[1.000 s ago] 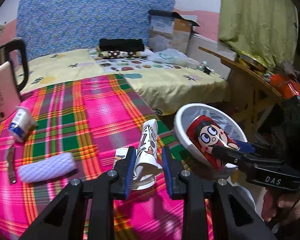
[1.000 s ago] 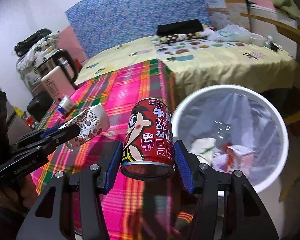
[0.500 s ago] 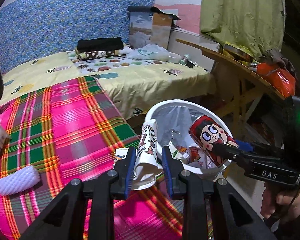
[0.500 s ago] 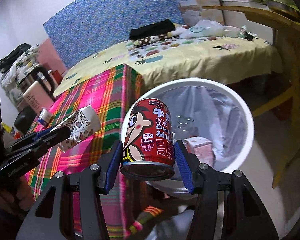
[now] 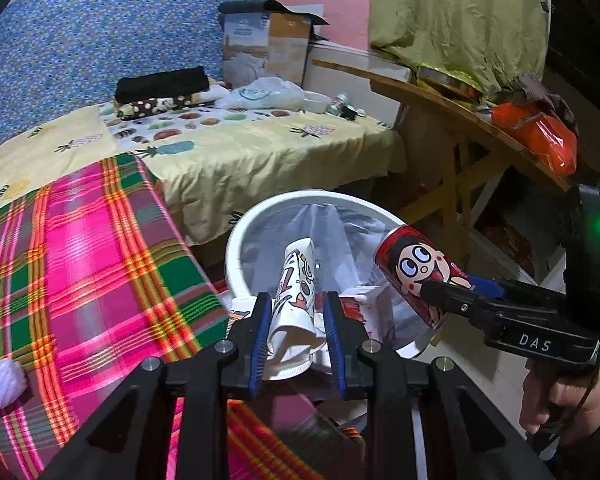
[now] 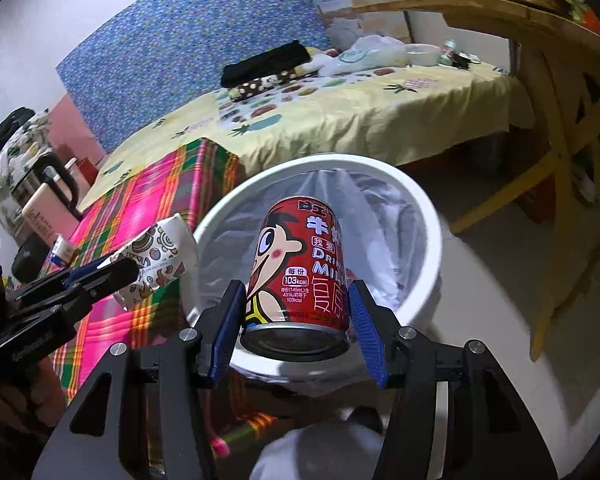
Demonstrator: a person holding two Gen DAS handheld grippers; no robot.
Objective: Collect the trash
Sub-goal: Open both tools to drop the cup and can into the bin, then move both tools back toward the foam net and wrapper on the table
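A white trash bin (image 6: 428, 216) lined with a clear bag stands on the floor just beside the right edge of the plaid-covered bench (image 5: 80, 264), with open floor to its right. The left gripper (image 5: 298, 334) clamps a crumpled patterned paper cup (image 5: 296, 296) at the bin's near left rim. The right gripper (image 6: 296, 328) grips a red milk can (image 6: 300, 268) over the bin's open mouth. Cartons lie inside the bin.

The left gripper (image 5: 296, 328) and the right gripper (image 6: 296, 316) are each held level, fingers closed on something.
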